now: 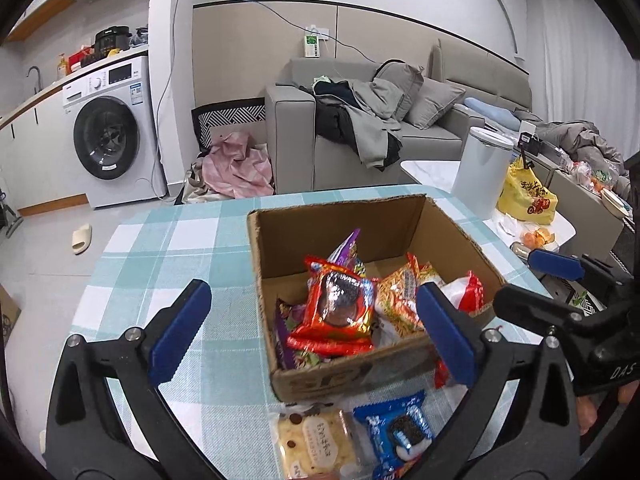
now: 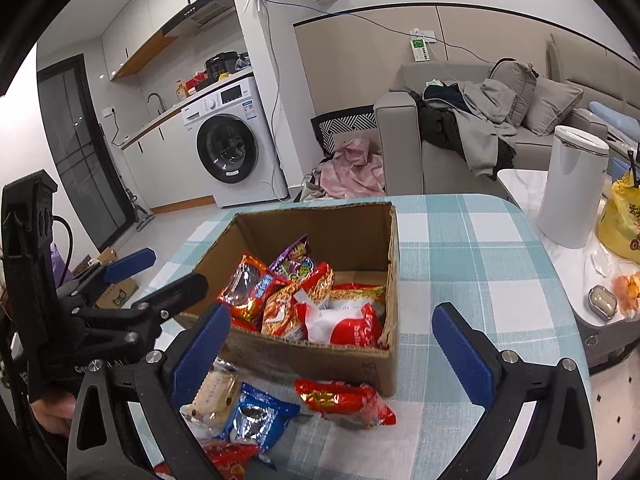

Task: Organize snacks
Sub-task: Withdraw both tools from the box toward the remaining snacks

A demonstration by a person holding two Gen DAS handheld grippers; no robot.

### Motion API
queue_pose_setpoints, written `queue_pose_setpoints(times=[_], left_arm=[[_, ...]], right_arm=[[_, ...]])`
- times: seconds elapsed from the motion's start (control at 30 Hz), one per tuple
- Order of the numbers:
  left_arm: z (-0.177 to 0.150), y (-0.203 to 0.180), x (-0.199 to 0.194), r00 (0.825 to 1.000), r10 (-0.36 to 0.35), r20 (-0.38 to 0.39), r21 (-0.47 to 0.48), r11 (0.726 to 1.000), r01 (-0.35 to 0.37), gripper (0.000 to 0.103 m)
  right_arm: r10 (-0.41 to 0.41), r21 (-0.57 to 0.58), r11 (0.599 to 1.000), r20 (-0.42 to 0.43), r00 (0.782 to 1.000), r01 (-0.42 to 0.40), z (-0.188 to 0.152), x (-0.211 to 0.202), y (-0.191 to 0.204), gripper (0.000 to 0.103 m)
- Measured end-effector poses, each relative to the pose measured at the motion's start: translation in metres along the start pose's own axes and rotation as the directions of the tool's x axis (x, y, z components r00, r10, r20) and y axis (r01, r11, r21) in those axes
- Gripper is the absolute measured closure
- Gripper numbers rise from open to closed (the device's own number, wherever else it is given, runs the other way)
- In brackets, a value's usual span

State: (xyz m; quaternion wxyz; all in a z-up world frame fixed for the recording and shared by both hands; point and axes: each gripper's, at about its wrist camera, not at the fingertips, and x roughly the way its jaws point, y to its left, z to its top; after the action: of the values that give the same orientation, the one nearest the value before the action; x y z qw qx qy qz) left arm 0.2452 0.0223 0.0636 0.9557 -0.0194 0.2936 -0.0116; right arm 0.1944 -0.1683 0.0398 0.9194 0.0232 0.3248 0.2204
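An open cardboard box (image 1: 400, 216) (image 2: 360, 364) stands on the checked tablecloth and holds several snack packets, with a red one (image 1: 340, 316) on top. In front of the box lie a blue cookie packet (image 1: 396, 436) (image 2: 256, 416), a pale biscuit packet (image 1: 316, 444) (image 2: 212, 396) and a red packet (image 2: 344, 400). My left gripper (image 1: 312, 328) is open and empty, above the box's near side. My right gripper (image 2: 332, 344) is open and empty, above the loose packets and the box's near wall. Each gripper also shows at the edge of the other's view.
A white bin (image 1: 480, 168) (image 2: 572, 184) and a yellow bag (image 1: 524, 196) stand on a white side table to the right. A grey sofa (image 1: 360, 140) with clothes and a washing machine (image 1: 112, 132) stand behind. The tablecloth (image 1: 168, 248) lies to the left of the box.
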Motion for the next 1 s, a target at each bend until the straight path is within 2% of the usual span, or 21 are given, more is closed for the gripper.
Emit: queue_pose_setpoints(times=[0.53,0.87,1.0], left_arm=[[-0.052,0.014,-0.028,0.999,0.023,-0.045,0.008,1.0,-0.022,0.001],[-0.084,0.026,-0.032,0.995,0.048,-0.088,0.014,0.999,-0.047,0.001],[-0.094,0.029,-0.031,0.995,0.046,-0.09,0.009,0.999,-0.045,0.001]], right_arm=[[-0.021,0.058,0.998,-0.084,0.996,0.026,-0.035,-0.003,-0.021,0.0],[-0.032,0.081,0.996,-0.09,0.995,0.039,-0.056,0.008,-0.027,0.0],[0.003,0.078,0.997,-0.09,0.996,0.004,-0.064,0.016,-0.023,0.0]])
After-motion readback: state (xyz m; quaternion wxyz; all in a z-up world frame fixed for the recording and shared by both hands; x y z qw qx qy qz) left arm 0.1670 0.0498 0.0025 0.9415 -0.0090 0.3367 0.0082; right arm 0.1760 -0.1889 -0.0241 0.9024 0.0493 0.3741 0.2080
